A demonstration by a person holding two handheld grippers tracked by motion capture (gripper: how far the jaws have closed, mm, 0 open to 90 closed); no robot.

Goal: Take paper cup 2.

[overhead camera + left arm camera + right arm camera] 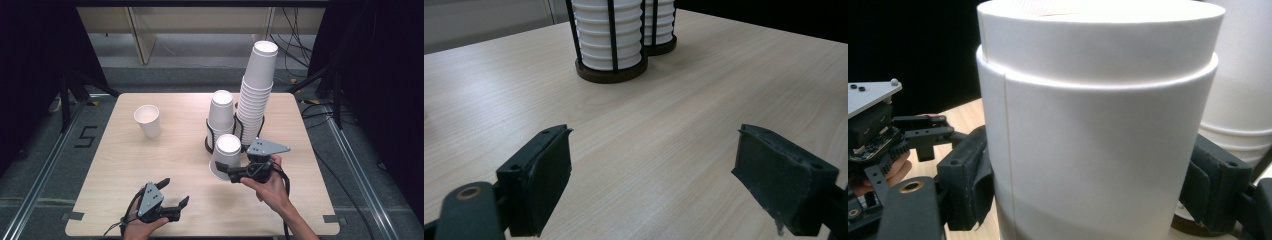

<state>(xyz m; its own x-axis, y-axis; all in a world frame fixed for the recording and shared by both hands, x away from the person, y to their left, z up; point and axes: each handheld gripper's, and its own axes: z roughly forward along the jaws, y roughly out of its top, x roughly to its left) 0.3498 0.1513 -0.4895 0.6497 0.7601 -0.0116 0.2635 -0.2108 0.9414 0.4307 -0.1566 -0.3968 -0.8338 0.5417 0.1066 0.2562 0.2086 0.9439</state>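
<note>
My right gripper [224, 170] is shut on an upside-down white paper cup [226, 152], just in front of the two cup holders. In the right gripper view its pads [965, 187] press on both sides of this cup [1093, 130], low on its wall. My left gripper [176, 191] rests near the table's front edge, open and with nothing in it. Between its black jaws in the left gripper view, the left gripper [654, 155] shows bare wood.
A tall stack of white cups [257, 95] and a short stack [221, 112] stand in black wire holders right of centre on the wooden table [125, 165]. A single upright cup [148, 120] stands at the back left. In the left gripper view the holders [611, 72] lie ahead.
</note>
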